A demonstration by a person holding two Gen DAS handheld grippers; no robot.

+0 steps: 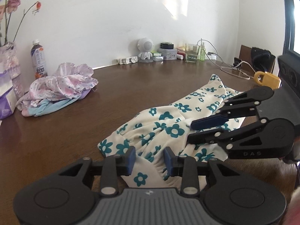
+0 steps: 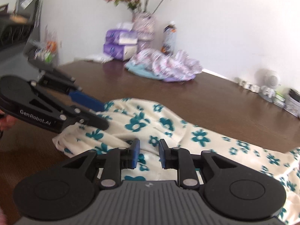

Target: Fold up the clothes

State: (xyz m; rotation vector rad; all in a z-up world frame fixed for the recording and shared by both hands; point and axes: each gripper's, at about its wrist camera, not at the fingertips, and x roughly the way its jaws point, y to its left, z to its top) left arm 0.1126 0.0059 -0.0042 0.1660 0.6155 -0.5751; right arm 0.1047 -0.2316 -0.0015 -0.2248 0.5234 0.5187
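Observation:
A cream garment with teal flowers (image 1: pixel 168 123) lies crumpled on the brown wooden table (image 1: pixel 78 127), its gathered elastic edge nearest me. My left gripper (image 1: pixel 149 158) hovers open over that edge, cloth showing between its blue pads. From the right, my right gripper (image 1: pixel 189 132) reaches in low over the same garment, its jaws apart. In the right wrist view the garment (image 2: pixel 187 131) stretches away to the right under my open right gripper (image 2: pixel 149 154). The left gripper (image 2: pixel 104 115) comes in from the left there, its fingertips apart above the cloth's gathered end.
A heap of pink-and-purple floral clothes on a light-blue piece (image 1: pixel 60 90) sits at the table's far left, by a drink bottle (image 1: pixel 38 60), a flower vase (image 1: pixel 10 69) and tissue packs (image 2: pixel 120 45). Along the wall stand a white speaker figure (image 1: pixel 144 49), a glass (image 1: pixel 191 55) and cables; a yellow padlock (image 1: pixel 267 78) at right.

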